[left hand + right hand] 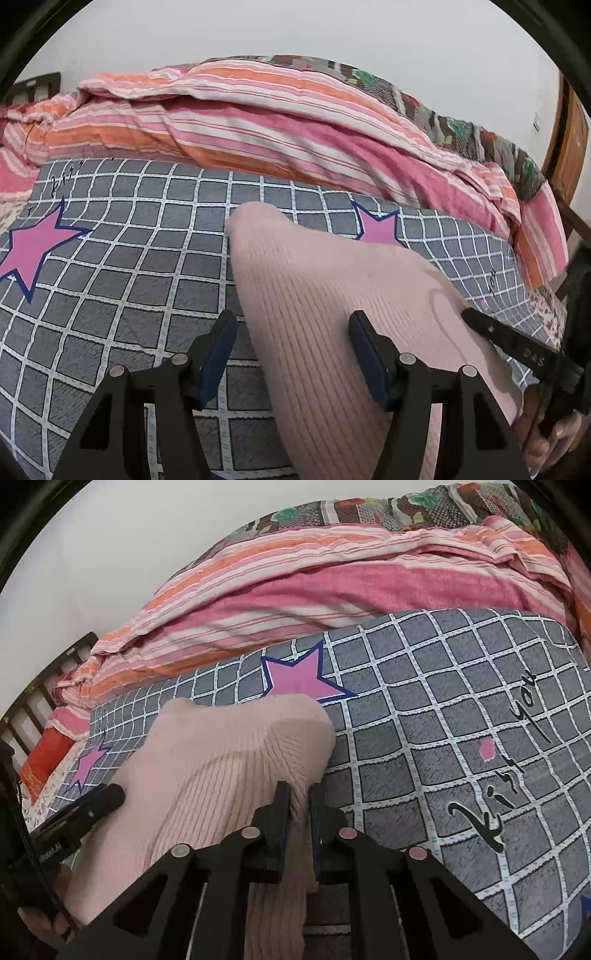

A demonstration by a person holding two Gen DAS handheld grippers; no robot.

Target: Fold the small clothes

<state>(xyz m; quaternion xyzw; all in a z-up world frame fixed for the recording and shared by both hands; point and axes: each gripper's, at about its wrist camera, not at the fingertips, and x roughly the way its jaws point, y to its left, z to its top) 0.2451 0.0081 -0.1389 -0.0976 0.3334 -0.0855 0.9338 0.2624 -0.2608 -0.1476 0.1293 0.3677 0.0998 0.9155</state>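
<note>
A pale pink ribbed knit garment (pixel 314 288) (pixel 221 760) lies on a grey checked bedsheet (pixel 129 258) (pixel 424 757) printed with pink stars. My left gripper (pixel 291 325) stands open over the garment's left edge. One of its pads is on the sheet beside the cloth and the other is above the knit. My right gripper (pixel 298 801) is shut on a fold of the garment's right edge, and pink cloth shows between its pads. In each wrist view one black finger (pixel 517 347) (pixel 92 805) of the other gripper lies at the garment's far side.
A bunched pink and orange striped quilt (pixel 258 122) (pixel 332 583) lies along the back of the bed, with a dark patterned blanket (pixel 461 122) behind it. A dark slatted bed rail (pixel 33 709) and a wooden door (pixel 569 147) are at the edges. A hand (pixel 554 443) holds the right gripper.
</note>
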